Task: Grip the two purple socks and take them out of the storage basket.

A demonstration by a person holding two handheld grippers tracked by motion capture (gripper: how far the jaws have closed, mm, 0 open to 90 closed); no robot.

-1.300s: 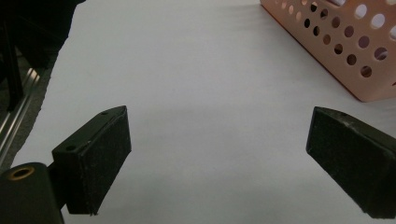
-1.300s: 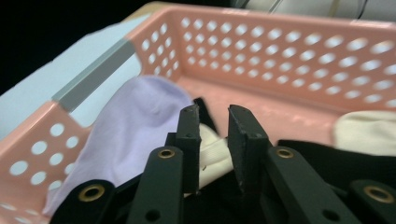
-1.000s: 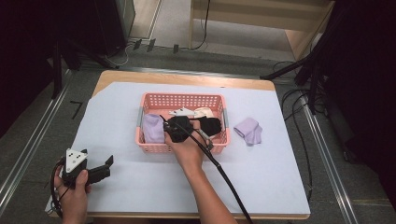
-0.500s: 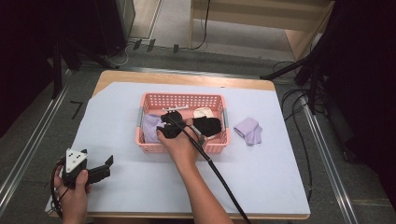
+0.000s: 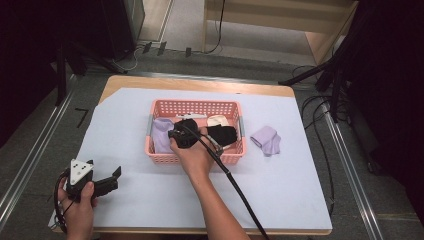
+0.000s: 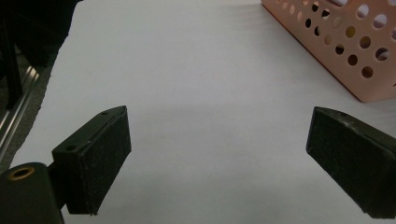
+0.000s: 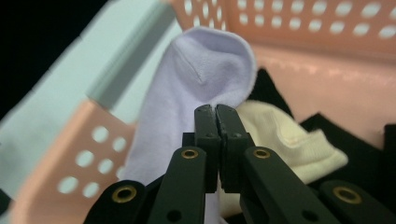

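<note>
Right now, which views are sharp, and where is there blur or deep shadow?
High view: evenly lit white table cover, surroundings almost black. Left gripper view: sharp on the cover, pink basket slightly soft. Right gripper view: lilac sock in focus, near basket wall blurred, top left corner black.

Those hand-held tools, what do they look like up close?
Both are black. The left tool carries a grey three-cornered plate with dark dots on top, and its two jaws are flat, chunky black blocks with small screw holes. The right tool has slim black linkage arms with brass-coloured rivets, and a thick black cable trails from it. The person's forearms are bare, no sleeves.
</note>
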